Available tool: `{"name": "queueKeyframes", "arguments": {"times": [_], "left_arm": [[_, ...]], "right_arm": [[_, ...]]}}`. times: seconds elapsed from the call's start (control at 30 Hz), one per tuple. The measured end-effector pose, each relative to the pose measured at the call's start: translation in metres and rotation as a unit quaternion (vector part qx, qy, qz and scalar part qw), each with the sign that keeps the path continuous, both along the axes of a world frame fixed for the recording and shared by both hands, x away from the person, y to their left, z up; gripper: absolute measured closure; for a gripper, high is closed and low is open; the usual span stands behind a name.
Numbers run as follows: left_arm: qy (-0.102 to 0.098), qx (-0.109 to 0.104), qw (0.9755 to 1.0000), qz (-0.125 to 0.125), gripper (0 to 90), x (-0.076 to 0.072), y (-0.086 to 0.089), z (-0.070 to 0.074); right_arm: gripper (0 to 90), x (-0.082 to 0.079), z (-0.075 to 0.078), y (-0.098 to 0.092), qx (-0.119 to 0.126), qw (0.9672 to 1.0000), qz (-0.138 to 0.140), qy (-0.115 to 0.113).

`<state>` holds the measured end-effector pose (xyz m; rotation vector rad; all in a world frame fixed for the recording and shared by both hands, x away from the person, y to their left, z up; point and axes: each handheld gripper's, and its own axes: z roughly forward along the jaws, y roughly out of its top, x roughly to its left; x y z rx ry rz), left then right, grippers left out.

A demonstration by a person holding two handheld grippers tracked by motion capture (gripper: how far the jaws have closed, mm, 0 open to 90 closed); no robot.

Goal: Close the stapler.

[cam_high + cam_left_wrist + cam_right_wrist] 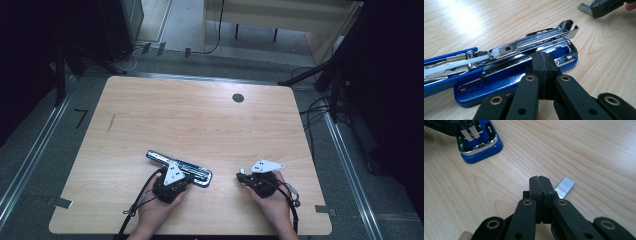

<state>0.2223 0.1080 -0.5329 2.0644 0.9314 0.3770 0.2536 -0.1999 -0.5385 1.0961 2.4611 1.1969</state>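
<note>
Overhead light brightens the table against dark surroundings, with glare on its wood and soft, low-resolution detail.

The stapler's blue handle end is cut off by the left gripper view's edge.

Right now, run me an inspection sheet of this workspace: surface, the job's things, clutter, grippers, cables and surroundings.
Surface: wooden table, dark round hole near the far edge.
Job's things: blue stapler lying opened, chrome magazine exposed; staple strip flat on the table beside the right gripper's jaws.
Clutter: nothing seen.
Grippers: left gripper shut, at the stapler's base; right gripper shut, empty.
Cables: one trails from each gripper toward the person; more cables on the floor.
Surroundings: grey floor, pale wooden desk beyond, dark stands either side.
</note>
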Motion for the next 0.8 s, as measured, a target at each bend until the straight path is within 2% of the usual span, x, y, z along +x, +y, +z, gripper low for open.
{"name": "queueKeyframes", "arguments": {"times": [0.47,0.6,0.67,0.73,0.8], "left_arm": [[0.001,-0.001,1.0,0.0,90.0,0.0,0.0,0.0],[0.001,-0.001,1.0,-0.001,90.0,0.0,0.0,0.0],[0.002,0.0,1.0,-0.001,90.0,0.001,0.001,0.0],[0.002,0.0,1.0,-0.001,90.0,0.001,0.001,0.0],[0.002,0.0,1.0,-0.001,90.0,0.001,0.001,0.0]], "right_arm": [[90.0,0.002,0.0,-0.018,0.001,0.9997,-0.025,-0.001],[90.0,0.003,0.004,-0.024,0.007,0.9994,-0.033,-0.01],[90.0,0.006,0.009,-0.034,0.028,0.9985,-0.046,-0.007],[82.1,0.008,0.013,-0.04,0.038,0.9978,-0.053,-0.014],[79.2,0.009,0.014,-0.043,0.035,0.9981,-0.05,-0.011]]}}
